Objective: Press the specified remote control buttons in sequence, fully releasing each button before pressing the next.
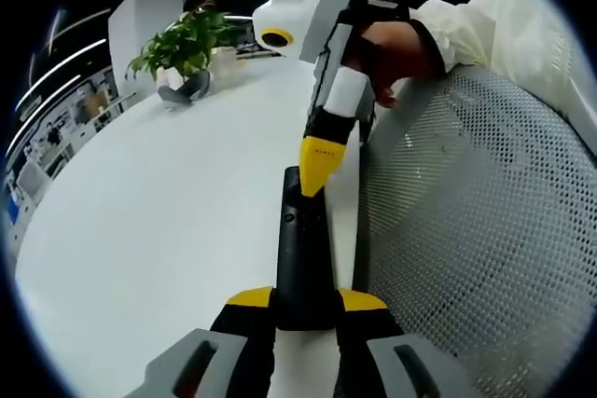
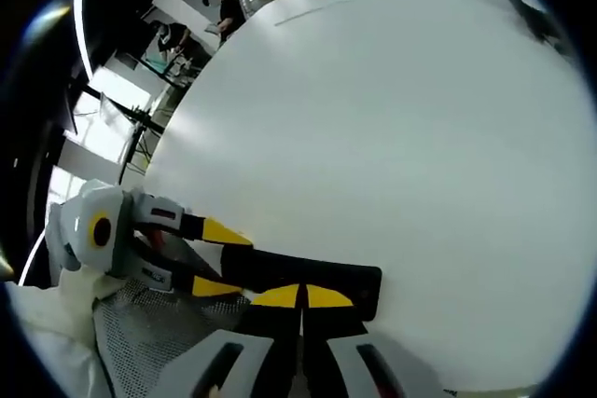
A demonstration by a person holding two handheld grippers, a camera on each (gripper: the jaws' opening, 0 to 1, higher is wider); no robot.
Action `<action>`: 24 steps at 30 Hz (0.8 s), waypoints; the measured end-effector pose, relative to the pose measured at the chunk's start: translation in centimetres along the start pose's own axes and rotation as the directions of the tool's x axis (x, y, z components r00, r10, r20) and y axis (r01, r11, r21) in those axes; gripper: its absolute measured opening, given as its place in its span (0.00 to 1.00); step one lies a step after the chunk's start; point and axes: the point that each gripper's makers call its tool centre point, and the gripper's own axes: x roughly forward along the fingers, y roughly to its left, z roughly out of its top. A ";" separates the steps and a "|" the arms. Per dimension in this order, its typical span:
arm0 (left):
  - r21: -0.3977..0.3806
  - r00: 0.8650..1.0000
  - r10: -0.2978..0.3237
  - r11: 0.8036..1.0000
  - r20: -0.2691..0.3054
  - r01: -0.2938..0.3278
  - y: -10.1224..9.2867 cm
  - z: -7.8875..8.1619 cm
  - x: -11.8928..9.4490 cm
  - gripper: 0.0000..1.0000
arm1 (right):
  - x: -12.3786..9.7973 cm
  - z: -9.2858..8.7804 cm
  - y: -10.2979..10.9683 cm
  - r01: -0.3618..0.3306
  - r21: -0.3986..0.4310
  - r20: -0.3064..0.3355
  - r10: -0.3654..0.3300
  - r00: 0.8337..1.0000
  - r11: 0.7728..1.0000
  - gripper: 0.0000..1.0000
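A slim black remote lies lengthwise between my left gripper's yellow-tipped jaws, which are shut on its near end. It is held just above the white table's edge. My right gripper comes in from the upper right in a person's hand. Its yellow tips are shut together and rest on the remote's far end, near the small buttons. In the right gripper view, my right gripper has its shut tips on top of the remote. The left gripper clamps the remote from the left.
The white table stretches away on the left, with a potted plant and a dark object at its far end. A grey mesh chair back stands close on the right. A person stands far off beyond the table.
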 end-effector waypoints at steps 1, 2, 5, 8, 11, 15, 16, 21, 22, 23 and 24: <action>-0.003 1.000 -0.005 1.000 -0.001 0.005 -0.1 0.0 0.0 0.24 | 0.0 0.0 0.0 -0.006 0.011 0.002 0.006 1.000 1.000 0.00; 0.000 1.000 -0.005 1.000 -0.001 0.005 -0.1 0.0 0.0 0.24 | -0.1 -0.1 0.1 -0.010 0.019 0.002 0.010 1.000 1.000 0.00; -0.001 1.000 -0.005 1.000 -0.001 0.005 0.1 0.1 0.1 0.24 | -0.1 -0.1 0.2 -0.009 0.021 0.000 0.009 1.000 1.000 0.00; 0.000 1.000 -0.006 1.000 -0.002 0.006 0.2 0.1 0.2 0.24 | 0.3 -0.4 0.1 -0.004 0.016 -0.021 0.005 1.000 1.000 0.00; 0.004 1.000 -0.005 1.000 -0.002 0.005 0.3 0.1 0.2 0.24 | 0.4 -0.5 -0.1 0.019 -0.001 -0.026 -0.019 0.999 1.000 0.00; 0.014 1.000 -0.005 1.000 -0.004 0.005 0.3 0.2 0.3 0.24 | 0.4 -0.5 -0.2 0.022 0.000 -0.026 -0.022 0.999 1.000 0.00; 0.016 1.000 -0.005 1.000 -0.006 0.005 0.3 0.2 0.3 0.24 | 0.4 -0.5 -0.2 0.025 -0.005 -0.026 -0.025 0.999 1.000 0.00; 0.014 1.000 -0.005 1.000 -0.003 0.005 0.3 0.3 0.4 0.24 | 0.5 -0.4 -0.4 0.020 0.008 -0.020 -0.020 1.000 1.000 0.00; 0.013 1.000 -0.005 1.000 -0.002 0.005 0.3 0.3 0.4 0.24 | 0.5 -0.4 -0.4 0.022 -0.003 -0.020 -0.022 1.000 1.000 0.00; 0.011 1.000 -0.006 1.000 -0.001 0.006 0.3 0.3 0.4 0.24 | 0.6 -0.4 -0.3 0.037 -0.034 -0.023 -0.038 0.999 0.999 0.00; 0.012 1.000 -0.006 1.000 -0.001 0.006 0.3 0.3 0.4 0.24 | 0.6 -0.4 -0.3 0.045 -0.035 -0.023 -0.046 0.999 0.998 0.00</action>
